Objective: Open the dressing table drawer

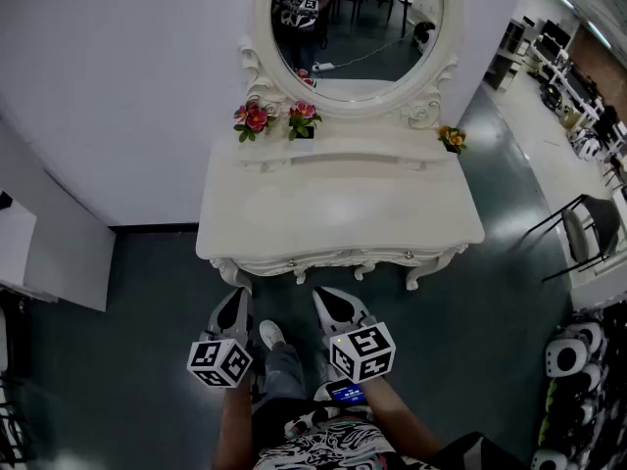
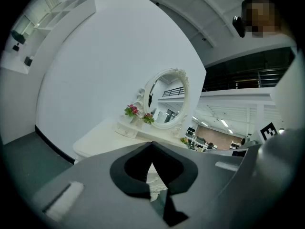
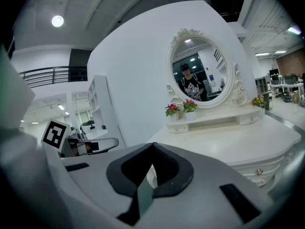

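A white carved dressing table (image 1: 333, 213) with an oval mirror (image 1: 358, 18) stands against the wall; its drawer front (image 1: 333, 258) with small knobs faces me and looks closed. My left gripper (image 1: 233, 302) and right gripper (image 1: 333, 300) hover side by side just in front of the table's front edge, apart from it. Both have their jaws together with nothing between them. In the left gripper view the table (image 2: 109, 137) lies ahead beyond the shut jaws. In the right gripper view a drawer knob (image 3: 259, 171) shows at the lower right.
Two small flower pots (image 1: 253, 118) stand on the table's back shelf at the left, another (image 1: 452, 138) at the right. A white cabinet (image 1: 49, 243) is at the left, a black chair (image 1: 588, 233) and several helmets (image 1: 568, 355) at the right. My shoe (image 1: 271, 334) is on the dark floor.
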{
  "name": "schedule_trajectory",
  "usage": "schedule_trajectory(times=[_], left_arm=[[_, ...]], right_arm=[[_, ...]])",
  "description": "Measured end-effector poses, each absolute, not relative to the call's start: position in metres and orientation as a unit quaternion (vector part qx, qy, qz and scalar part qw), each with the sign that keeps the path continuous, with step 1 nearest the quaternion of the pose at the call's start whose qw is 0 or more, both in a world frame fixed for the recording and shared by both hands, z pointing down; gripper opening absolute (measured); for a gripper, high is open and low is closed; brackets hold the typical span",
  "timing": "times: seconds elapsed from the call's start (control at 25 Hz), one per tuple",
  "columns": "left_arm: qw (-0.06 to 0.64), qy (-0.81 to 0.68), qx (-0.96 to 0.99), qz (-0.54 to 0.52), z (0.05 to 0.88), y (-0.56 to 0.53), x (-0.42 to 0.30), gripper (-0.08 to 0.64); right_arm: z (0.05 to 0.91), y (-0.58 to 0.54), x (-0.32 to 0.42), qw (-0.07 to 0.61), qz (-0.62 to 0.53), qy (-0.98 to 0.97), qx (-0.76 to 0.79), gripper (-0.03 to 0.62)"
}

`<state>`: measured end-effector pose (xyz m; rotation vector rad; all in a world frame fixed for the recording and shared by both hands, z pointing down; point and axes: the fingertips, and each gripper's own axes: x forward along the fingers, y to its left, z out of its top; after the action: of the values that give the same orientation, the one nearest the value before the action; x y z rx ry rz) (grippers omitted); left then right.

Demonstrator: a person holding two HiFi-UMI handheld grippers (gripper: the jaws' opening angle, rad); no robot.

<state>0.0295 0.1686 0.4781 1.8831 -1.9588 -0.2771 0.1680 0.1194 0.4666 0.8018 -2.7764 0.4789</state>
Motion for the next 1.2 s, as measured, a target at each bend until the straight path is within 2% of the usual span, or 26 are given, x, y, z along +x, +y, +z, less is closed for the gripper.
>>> schedule_trajectory(times=[0.24,0.6,0.76,0.84,0.92,1.2], left_arm=[[0.193,-0.707,0.674,-0.095,0.456,0.219,0.066,0.002],[0.183,-0.709,0.676,-0.083,0.452,0.226,0.074,0.002],[0.177,-0.712,0.675,-0.075,0.455,0.205,0.057,0.002],[0.174,-0.711,0.678,-0.067,0.457,0.188,0.046,0.002],[0.176,-0.707,0.682,-0.063,0.463,0.167,0.03,0.002],[0.19,-0.67,0.717,-0.037,0.478,0.061,-0.066,0.002]], right_arm=[[0.45,0.175,0.198,0.115,0.142,-0.947,0.265,0.002],[0.459,0.168,0.211,0.123,0.134,-0.939,0.293,0.003],[0.47,0.141,0.204,0.141,0.122,-0.927,0.325,0.005],[0.474,0.124,0.194,0.146,0.123,-0.924,0.331,0.033],[0.478,0.105,0.18,0.148,0.123,-0.921,0.339,0.035],[0.498,0.009,0.092,0.164,0.137,-0.89,0.402,0.043]])
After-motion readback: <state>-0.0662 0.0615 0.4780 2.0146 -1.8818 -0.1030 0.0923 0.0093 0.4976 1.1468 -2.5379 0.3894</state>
